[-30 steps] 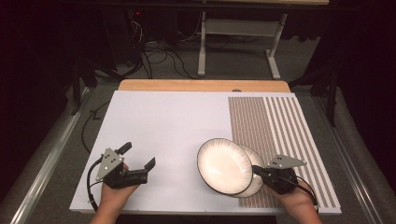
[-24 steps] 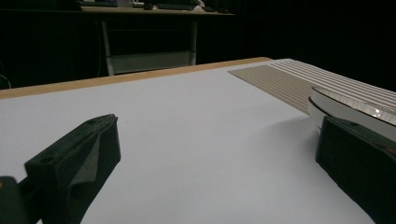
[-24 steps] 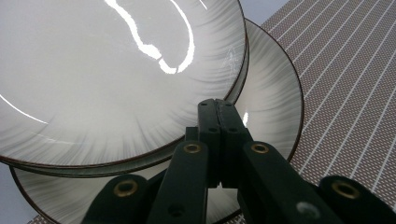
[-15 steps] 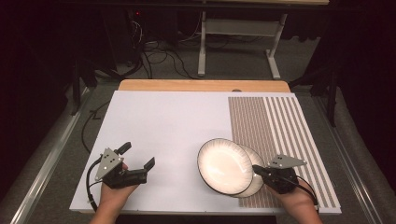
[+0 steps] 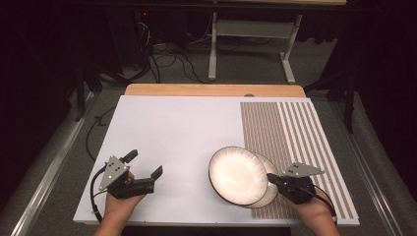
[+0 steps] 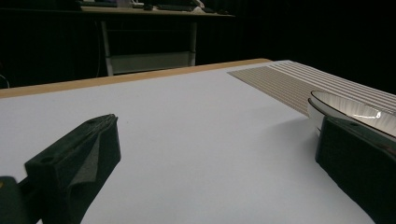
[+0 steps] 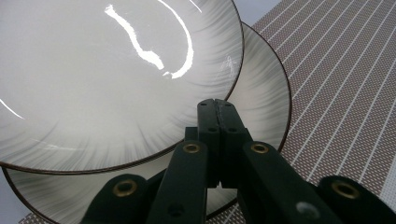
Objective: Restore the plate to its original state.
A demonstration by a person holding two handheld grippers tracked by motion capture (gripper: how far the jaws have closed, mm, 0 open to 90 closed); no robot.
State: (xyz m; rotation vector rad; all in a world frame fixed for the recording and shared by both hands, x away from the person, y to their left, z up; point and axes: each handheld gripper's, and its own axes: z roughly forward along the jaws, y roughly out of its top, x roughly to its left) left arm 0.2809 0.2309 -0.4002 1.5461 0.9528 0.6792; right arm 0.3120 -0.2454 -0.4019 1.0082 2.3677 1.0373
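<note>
Two plates are being handled at the near right of the table (image 5: 162, 123): the upper plate (image 5: 237, 174) is being lifted off the lower plate (image 5: 268, 196), which is lying on the striped mat (image 5: 295, 132). Separation is judged as just begun; the upper plate is tilted, overlapping the lower one, and carrying it off and setting it down are left. The right gripper (image 5: 275, 181) is being held low at the near right, its jaws pressed together on the upper plate's near rim (image 7: 215, 112). The left gripper (image 5: 143, 164) is being held idle at the near left, jaws wide apart, gripping nothing, pointing toward the far right.
</note>
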